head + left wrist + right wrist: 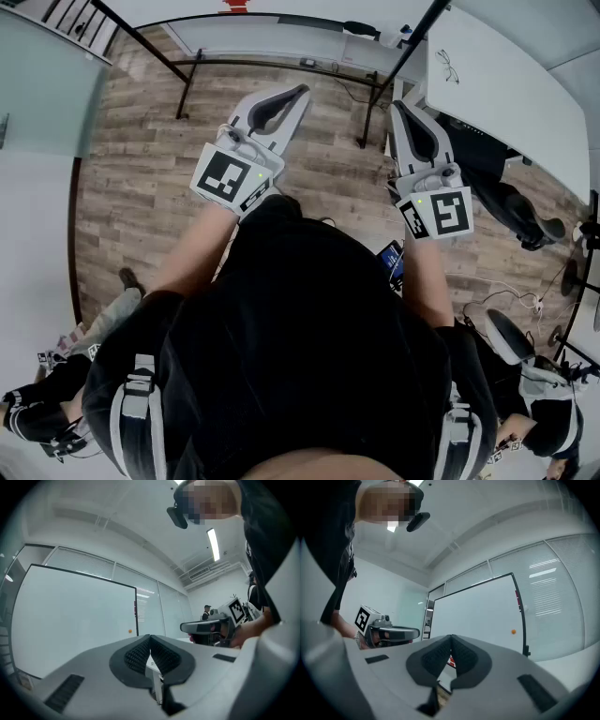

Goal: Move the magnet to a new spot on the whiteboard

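Both grippers well short of the whiteboard (478, 611), so close that gap before anything else. Choose one for the job; either looks fit, both being level and aimed roughly at the board. Spread the chosen jaws on the way in, not at the surface. Keep the gripper level and square to the board. Aim for the small orange magnet (513, 631), low on the white surface and just left of the black frame (521, 620) at the board's right edge. Come in straight, one pad on each side, then squeeze. Pull or slide it off gently, and set it on bare white well away from that edge. Steer clear of the red item (517, 597) higher up on the same frame. Magnet too small from here to tell its shape, so expect a shallow, slippery hold.

Right gripper (451, 637): jaws fully together, ribbed pads meeting, nothing between them, touching nothing. Left gripper (150, 637): likewise closed pad against pad and empty, held beside the right. Both out ahead of the torso over the wood floor (141, 187) in the head view. Magnet far off on the board, apart from both.
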{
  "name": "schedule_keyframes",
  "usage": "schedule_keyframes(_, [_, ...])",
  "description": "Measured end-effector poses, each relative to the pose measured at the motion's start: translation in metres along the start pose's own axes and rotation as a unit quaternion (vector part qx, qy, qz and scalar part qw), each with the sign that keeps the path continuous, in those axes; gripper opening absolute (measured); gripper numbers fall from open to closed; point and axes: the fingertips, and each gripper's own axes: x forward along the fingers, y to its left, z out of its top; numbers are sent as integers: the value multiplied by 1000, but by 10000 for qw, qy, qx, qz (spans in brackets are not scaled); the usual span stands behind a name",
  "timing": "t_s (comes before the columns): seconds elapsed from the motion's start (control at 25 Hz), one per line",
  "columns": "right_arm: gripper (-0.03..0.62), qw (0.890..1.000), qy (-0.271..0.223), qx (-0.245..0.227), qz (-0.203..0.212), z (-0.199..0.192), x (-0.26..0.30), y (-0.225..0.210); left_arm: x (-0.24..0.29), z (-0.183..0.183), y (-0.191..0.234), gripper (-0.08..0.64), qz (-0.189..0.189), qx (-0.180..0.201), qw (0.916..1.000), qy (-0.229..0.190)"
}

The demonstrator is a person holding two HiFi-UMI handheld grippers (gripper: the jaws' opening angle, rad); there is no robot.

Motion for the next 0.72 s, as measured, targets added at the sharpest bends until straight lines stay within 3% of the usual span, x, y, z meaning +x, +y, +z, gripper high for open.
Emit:
schedule_keyframes(0.24, [2,10000,76,28,-18,-2,-13,-1,-7,-4,-11,5,37,-59,10000,55])
schedule_keyframes(0.48, [3,9993,104,255,240,-4,-19,8,-12,-2,-20,5,42,-66,9999,97])
schedule_keyframes(0.72, [3,9989,39,295,359,5,-28,13,-13,5,-38,5,-155,-39,9999,49])
